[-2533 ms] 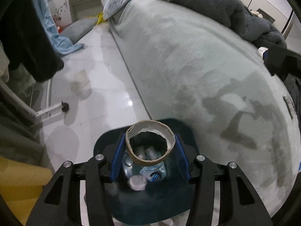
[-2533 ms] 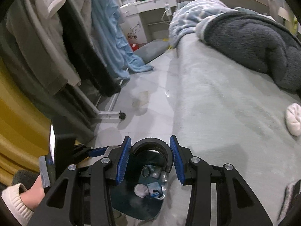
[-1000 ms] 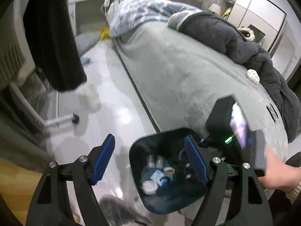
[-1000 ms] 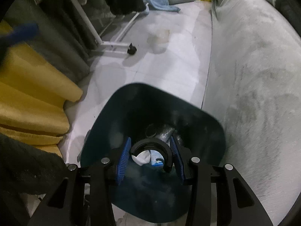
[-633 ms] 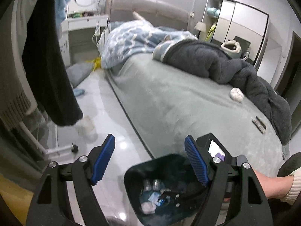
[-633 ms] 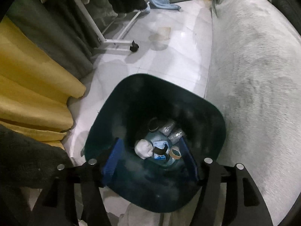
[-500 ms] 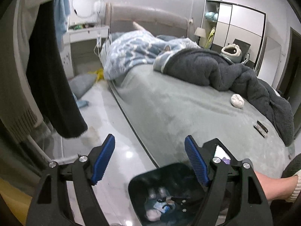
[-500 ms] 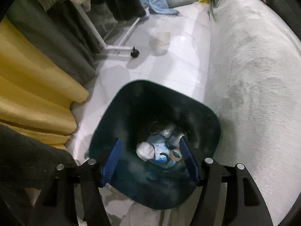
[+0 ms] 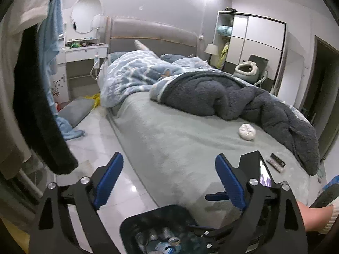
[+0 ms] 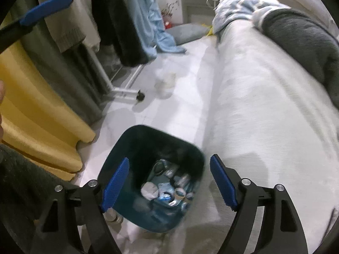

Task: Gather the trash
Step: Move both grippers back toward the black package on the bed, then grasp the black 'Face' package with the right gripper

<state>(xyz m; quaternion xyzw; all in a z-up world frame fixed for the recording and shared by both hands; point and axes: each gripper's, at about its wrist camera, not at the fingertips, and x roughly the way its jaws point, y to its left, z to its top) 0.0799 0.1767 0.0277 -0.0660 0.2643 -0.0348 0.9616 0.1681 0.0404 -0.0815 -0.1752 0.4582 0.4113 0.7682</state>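
1. Left claw (image 9: 168, 182) wide apart, nothing between the pads; jaws have just been opening.
2. Right claw (image 10: 169, 183) wide apart too, empty, jaws just been opening, above the bin (image 10: 131, 146).
3. Bin on the floor (image 10: 186, 80) just beside the bed (image 10: 264, 105); trash (image 10: 167, 187) lies inside.
4. White wad (image 9: 246, 132) on the bed.

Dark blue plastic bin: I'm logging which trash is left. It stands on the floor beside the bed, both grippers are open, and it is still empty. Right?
Not quite. The dark blue plastic bin is not empty: the right wrist view shows crumpled white paper and other trash at its bottom. The rest holds: it stands on the floor beside the bed, with left gripper and right gripper open.
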